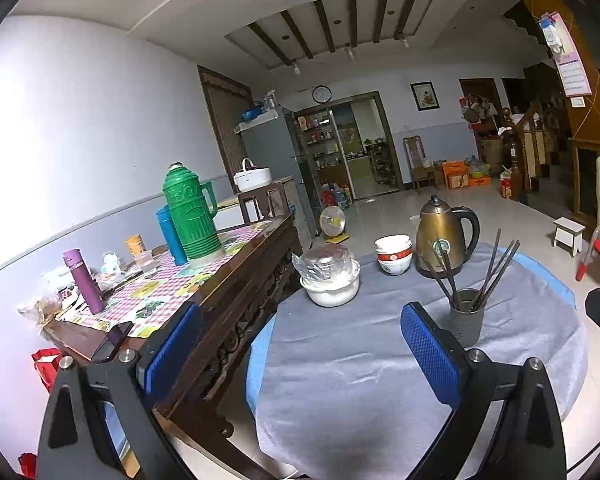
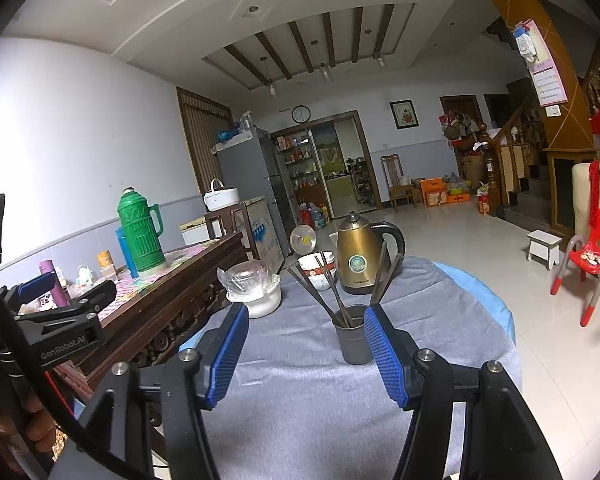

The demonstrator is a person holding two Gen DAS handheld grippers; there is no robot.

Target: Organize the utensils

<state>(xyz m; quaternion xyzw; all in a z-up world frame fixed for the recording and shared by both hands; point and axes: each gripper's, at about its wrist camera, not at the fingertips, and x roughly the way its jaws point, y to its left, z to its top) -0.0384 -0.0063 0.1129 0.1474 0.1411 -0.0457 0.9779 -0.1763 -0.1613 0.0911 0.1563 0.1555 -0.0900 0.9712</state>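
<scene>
On the round tabletop (image 2: pixel 300 400), draped in grey cloth over blue, a dark cup (image 2: pixel 354 336) holds the chopsticks (image 2: pixel 320 284) upright and fanned; at 12 o'clock beyond it stands a brass kettle (image 2: pixel 358 256), at 11 o'clock stacked bowls (image 1: pixel 393 254) and a plastic-covered white pot (image 1: pixel 331 280); the right gripper (image 2: pixel 302 354) hovers with fingers spread wide, empty, the cup between them; the left gripper (image 1: pixel 300 354), at 9 o'clock, is likewise wide apart and empty; a wooden sideboard (image 1: pixel 236 280) with a green thermos (image 1: pixel 190 216) flanks the tiled room.

green thermos (image 1: pixel 190 216), gold kettle (image 1: pixel 440 240), checkered tablecloth (image 1: pixel 156 292)
</scene>
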